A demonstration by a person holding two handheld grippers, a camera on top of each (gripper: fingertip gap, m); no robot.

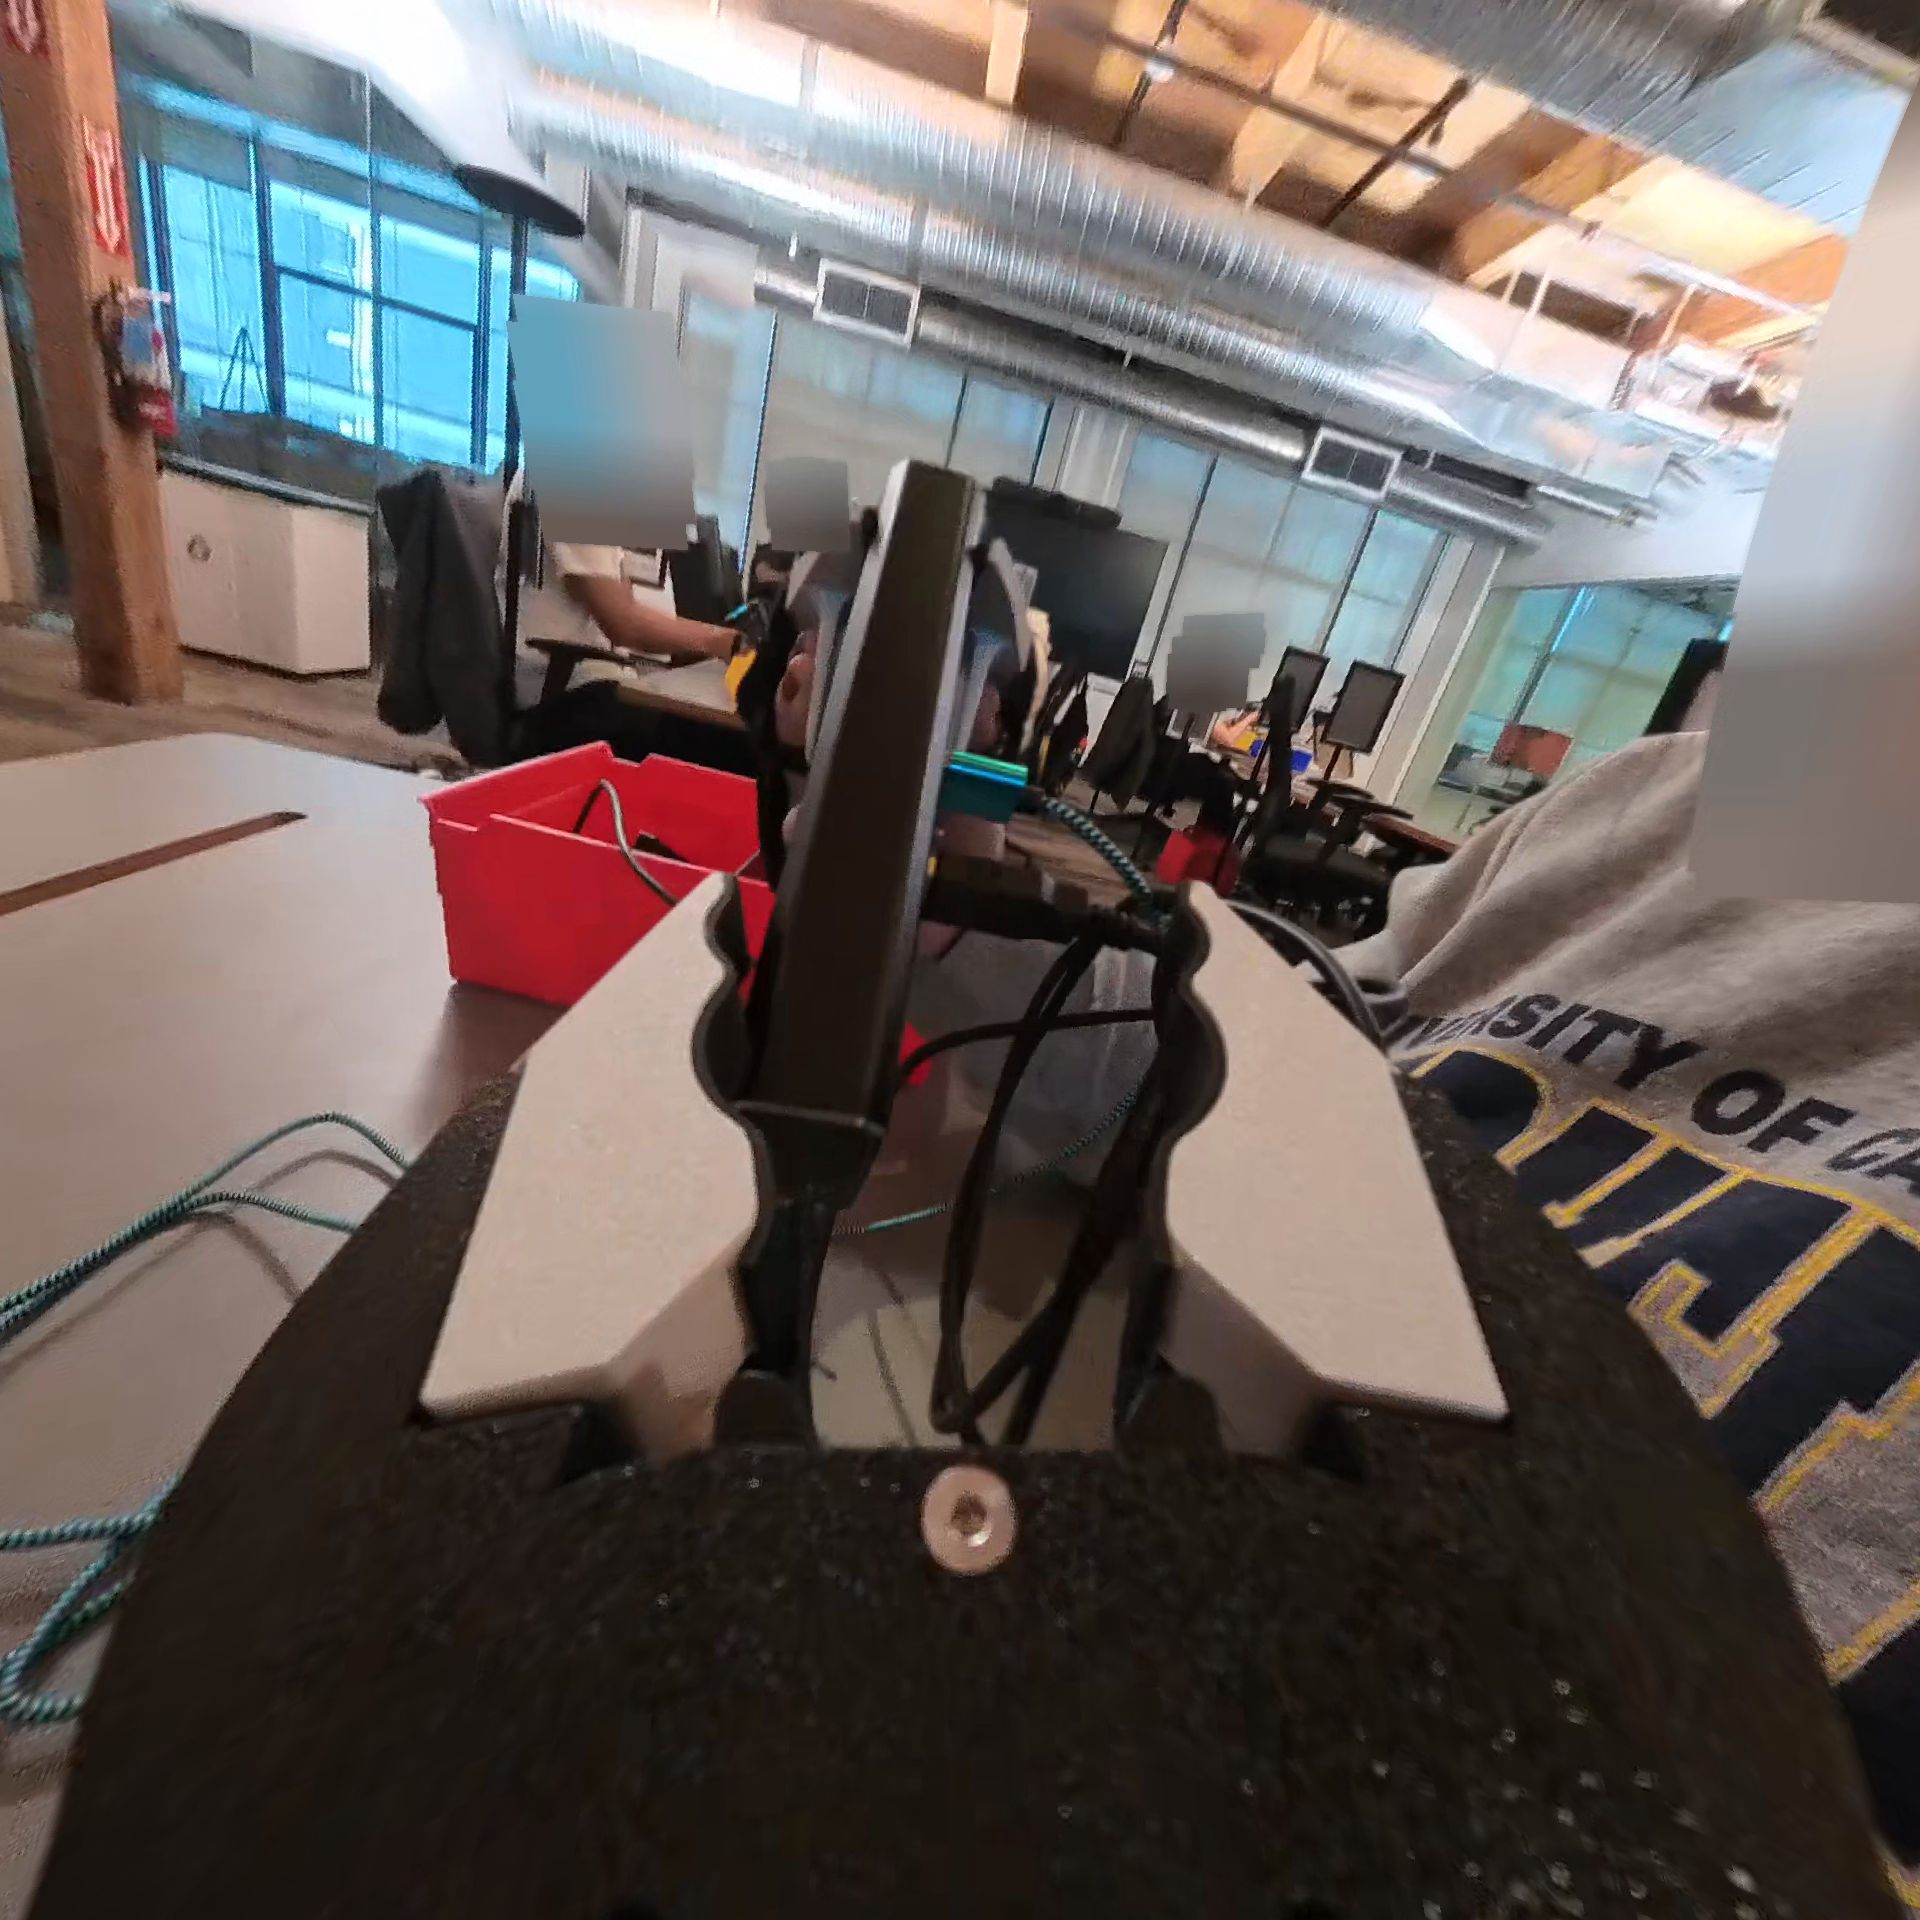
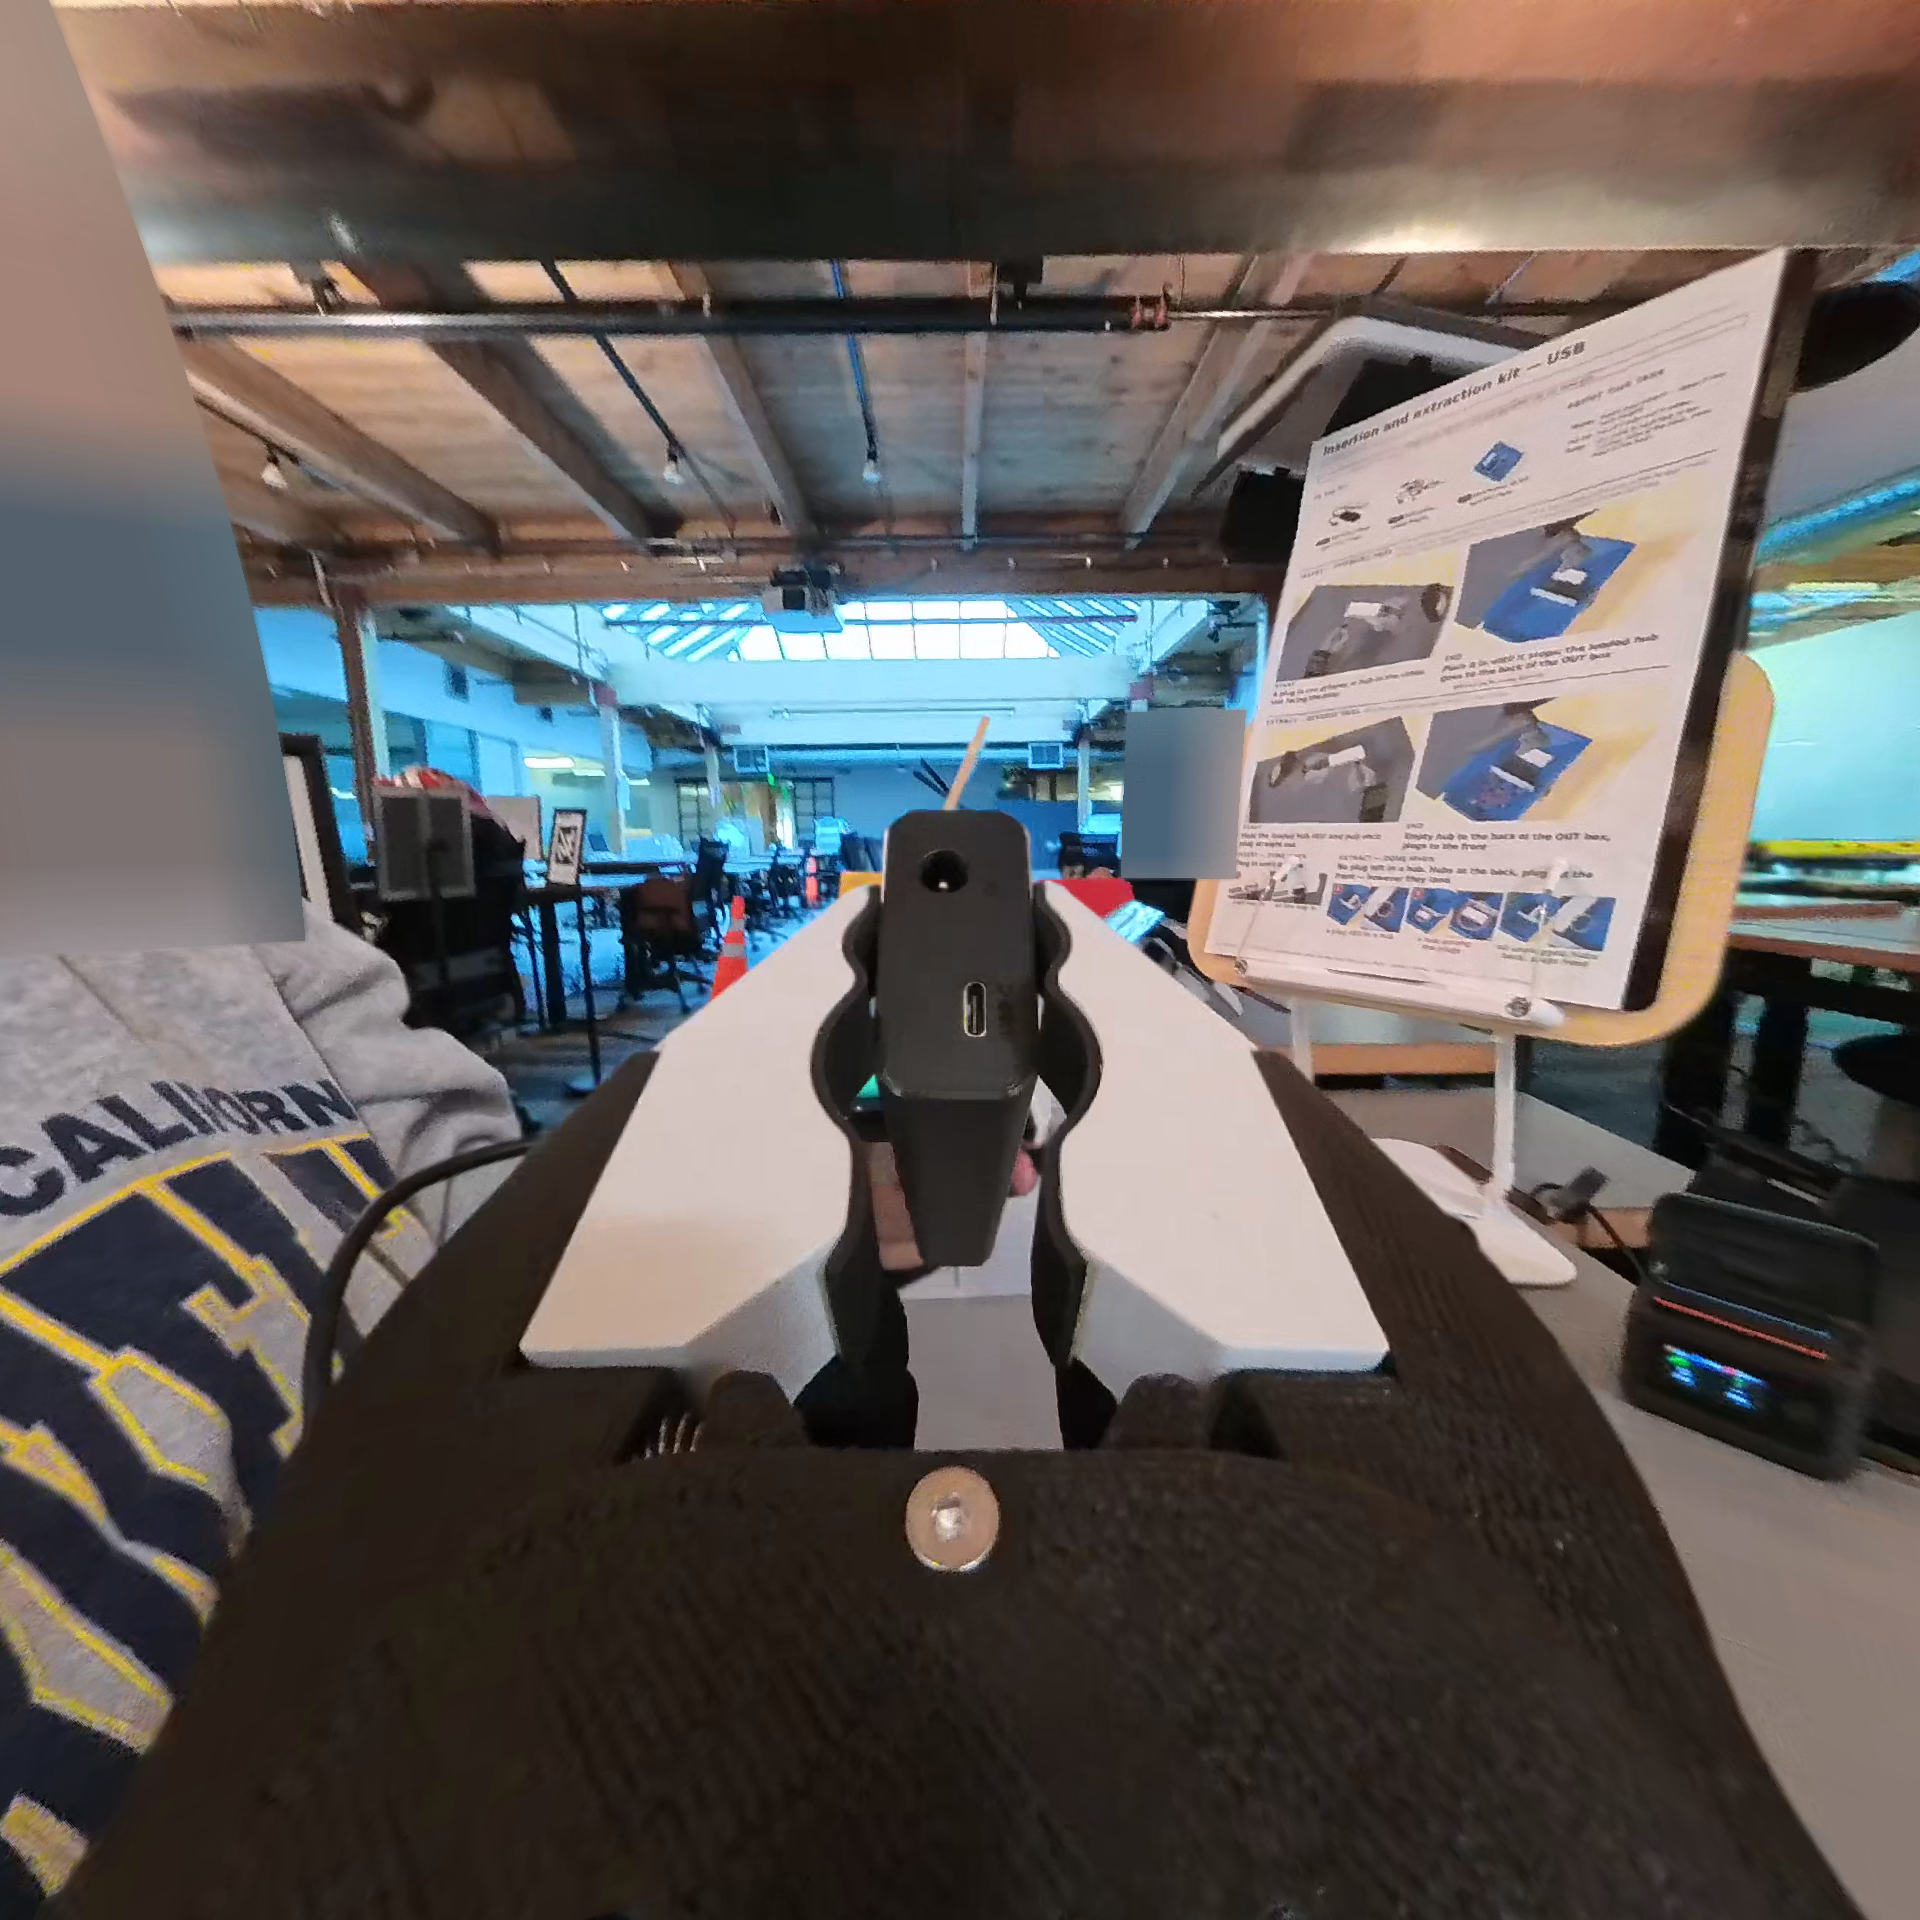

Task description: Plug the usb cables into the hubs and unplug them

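A: Which step had they reached?

B: As I judged it, the pairing. The right gripper (image 2: pixel 956 1049) had its jaws clamped on a black hub (image 2: pixel 951 1023), held up off the table, its short end with a round socket and a small slot port facing the camera

A: And the other one?

B: The left gripper (image 1: pixel 956 1060) was lifted too, jaws apart. A black cable (image 1: pixel 997 1195) hung in loops in the gap between them, but I could not tell whether anything was truly pinched. In that view the hub rose as a dark bar near the left finger, with the right gripper behind it

A: Any other cables about?

B: A teal braided one (image 1: pixel 156 1226) trailed over the table (image 1: pixel 208 1039) toward its left edge, and a red bin (image 1: pixel 551 894) stood further back with a wire in it. An instruction sheet (image 2: pixel 1475 665) leaned on a stand at the right side

A: So what did the next move call for?

B: Probably a firm hold on one plug, then squaring it to a port while the right held the hub steady, and pushing straight in
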